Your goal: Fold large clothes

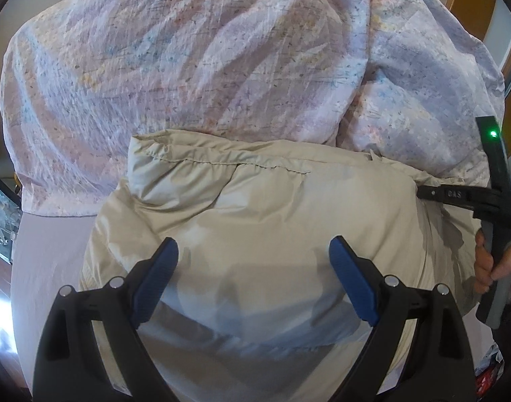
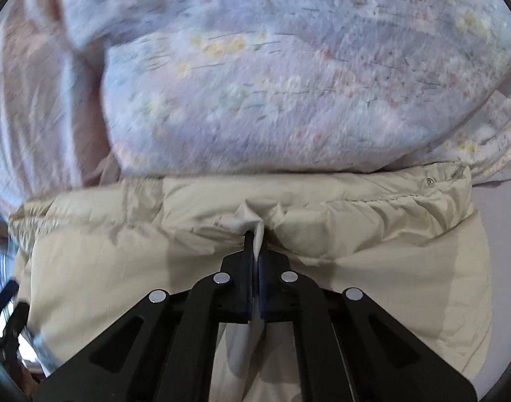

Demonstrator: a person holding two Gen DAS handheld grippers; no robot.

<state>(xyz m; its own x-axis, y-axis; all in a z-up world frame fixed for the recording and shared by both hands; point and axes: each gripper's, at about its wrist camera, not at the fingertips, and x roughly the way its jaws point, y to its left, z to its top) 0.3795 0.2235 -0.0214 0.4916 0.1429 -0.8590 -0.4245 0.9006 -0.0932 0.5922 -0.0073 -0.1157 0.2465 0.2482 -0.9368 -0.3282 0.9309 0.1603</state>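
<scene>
Beige, puffy and slick-looking, the jacket [image 1: 272, 221] lies on a pale lilac bed sheet [image 1: 51, 261], its far edge butting against a rumpled floral duvet [image 1: 175, 50] that fills the back of the bed. A stitched seam with gathered fabric runs across that far edge, and a small metal snap [image 2: 430, 181] shows near the jacket's right end.

The right gripper [image 2: 255, 234] is clamped tight on a thin pinch of the jacket's fabric, with a whitish fold squeezed between its jaws just below the seam. The left gripper [image 1: 253, 251] hangs over the middle of the jacket with its blue pads [image 1: 158, 278] spread wide and holding nothing; the cloth beneath looks untouched by them.

The main risk is the thinness of that pinch. The shell looks smooth and padded, so a pull from so little material may let it slide free, or lift only the outer layer while the filling and the underside stay put, giving a crooked fold. With only one side gripped, any lift would likely drag the jacket askew across the sheet. The duvet sits so close that the far edge could catch or bunch against it. The right wrist view is blurred, so how deep the pinch goes is probably not clear enough to judge.
</scene>
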